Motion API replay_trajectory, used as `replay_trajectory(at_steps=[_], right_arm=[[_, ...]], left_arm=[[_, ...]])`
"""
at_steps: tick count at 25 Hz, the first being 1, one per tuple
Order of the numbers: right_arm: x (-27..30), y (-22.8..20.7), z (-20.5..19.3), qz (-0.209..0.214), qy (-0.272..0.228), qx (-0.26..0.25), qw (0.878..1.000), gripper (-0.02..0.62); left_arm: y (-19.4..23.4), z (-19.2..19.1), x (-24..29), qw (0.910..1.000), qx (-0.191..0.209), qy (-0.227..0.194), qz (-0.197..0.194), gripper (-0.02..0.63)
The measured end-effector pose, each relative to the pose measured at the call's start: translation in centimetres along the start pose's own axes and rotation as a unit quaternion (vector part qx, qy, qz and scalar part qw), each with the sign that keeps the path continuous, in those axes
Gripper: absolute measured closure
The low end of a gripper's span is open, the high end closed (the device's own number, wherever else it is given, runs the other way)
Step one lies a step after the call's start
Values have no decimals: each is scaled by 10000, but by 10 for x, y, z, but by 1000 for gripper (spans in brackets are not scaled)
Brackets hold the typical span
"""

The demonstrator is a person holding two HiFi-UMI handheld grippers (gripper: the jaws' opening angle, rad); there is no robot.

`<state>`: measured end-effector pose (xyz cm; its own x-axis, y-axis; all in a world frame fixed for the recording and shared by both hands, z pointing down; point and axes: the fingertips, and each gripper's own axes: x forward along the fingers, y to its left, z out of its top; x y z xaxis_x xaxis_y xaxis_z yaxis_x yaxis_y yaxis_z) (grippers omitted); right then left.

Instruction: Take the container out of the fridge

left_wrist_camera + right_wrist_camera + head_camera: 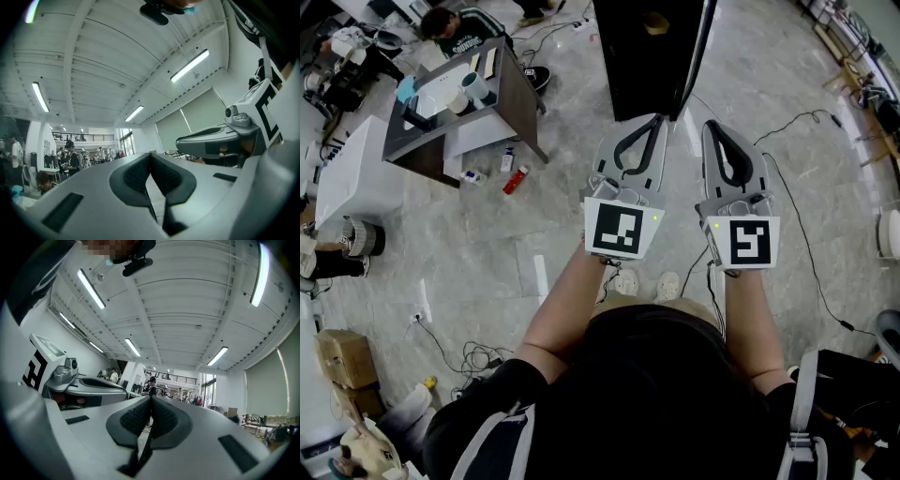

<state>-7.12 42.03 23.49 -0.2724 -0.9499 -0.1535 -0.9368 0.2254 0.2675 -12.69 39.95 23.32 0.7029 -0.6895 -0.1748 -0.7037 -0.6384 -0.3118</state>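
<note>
Looking steeply down from head height, the view shows a person's two forearms reaching forward, each hand holding a gripper over a pale marble floor. The left gripper and the right gripper lie side by side, close but apart, both pointing at a tall black fridge that stands just ahead of their tips. The left gripper's tip overlaps the fridge's lower edge in this view; whether it touches cannot be told.

Each gripper's own view shows its ribbed black pads pressed together at the tips with nothing between them, so both are closed and empty. Each of these views also looks up at a white ceiling with strip lights.

The container itself cannot be made out. A small tan shape sits on the fridge's dark top, well beyond both grippers, and it is too small to identify.

To the left, well apart from the grippers, a grey worktop carries cups. Small bottles lie on the floor below it. Another person sits beyond it. Black cables trail across the floor on the right.
</note>
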Motion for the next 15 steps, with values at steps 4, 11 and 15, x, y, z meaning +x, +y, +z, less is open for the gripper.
replay_trajectory(at_steps=[4, 11, 15], right_arm=[[-1, 5, -2, 14, 27, 9, 10000, 561], [-1, 9, 0, 47, 18, 32, 10000, 561], [2, 15, 4, 83, 3, 48, 10000, 561]], left_arm=[[-1, 0, -4, 10000, -44, -12, -27, 581], [-1, 2, -8, 10000, -25, -10, -63, 581], [5, 3, -11, 10000, -80, -29, -50, 581]])
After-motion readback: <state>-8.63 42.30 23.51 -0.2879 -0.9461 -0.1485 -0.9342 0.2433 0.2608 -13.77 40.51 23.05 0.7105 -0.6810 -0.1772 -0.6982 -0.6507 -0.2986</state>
